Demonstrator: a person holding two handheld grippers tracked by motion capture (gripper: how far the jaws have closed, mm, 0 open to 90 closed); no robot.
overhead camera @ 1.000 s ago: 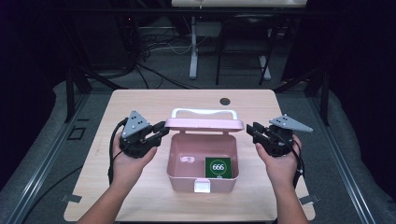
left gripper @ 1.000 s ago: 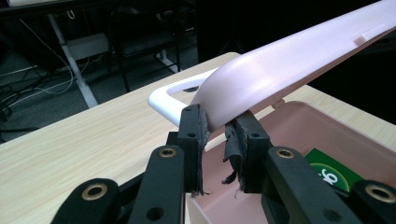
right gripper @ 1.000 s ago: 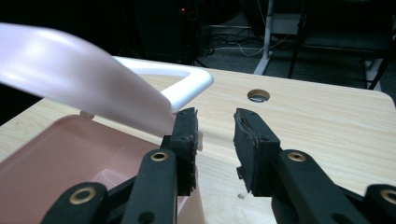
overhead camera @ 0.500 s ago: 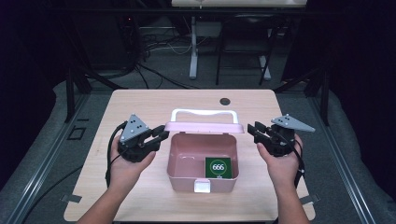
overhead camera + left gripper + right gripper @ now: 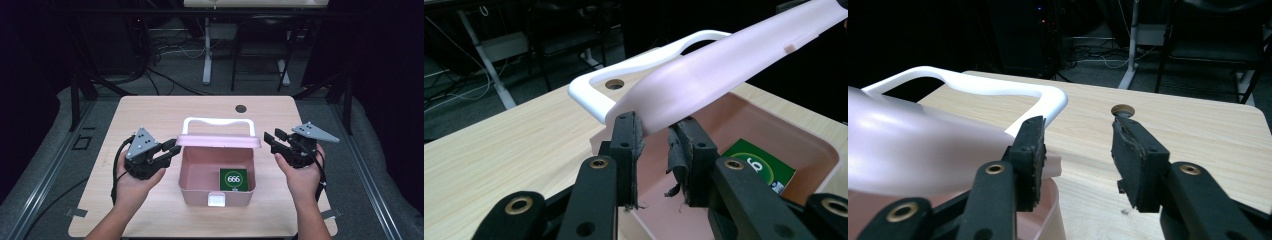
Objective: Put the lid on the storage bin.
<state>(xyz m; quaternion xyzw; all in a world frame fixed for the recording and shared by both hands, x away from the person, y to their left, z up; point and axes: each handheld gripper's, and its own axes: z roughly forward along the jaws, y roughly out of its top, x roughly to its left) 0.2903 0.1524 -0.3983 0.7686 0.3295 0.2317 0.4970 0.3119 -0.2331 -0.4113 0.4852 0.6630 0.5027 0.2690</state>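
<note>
A pink box stands mid-table with its pink lid half raised and a white handle behind it. A green card marked 666 lies inside. My left gripper is at the lid's left end. In the left gripper view the lid's corner sits between the pads, which have just been opening, with a gap showing below. My right gripper is at the lid's right end. Its jaws have also been opening and stand wide, with the blurred lid beside the left pad.
The wooden table has a round cable hole behind the box. A white latch sits on the box's front wall. Dark floor, cables and table legs lie beyond the far edge.
The lid has sunk a little towards the box. Both grippers' jaws stand wider apart than before. The hands have hardly shifted.
</note>
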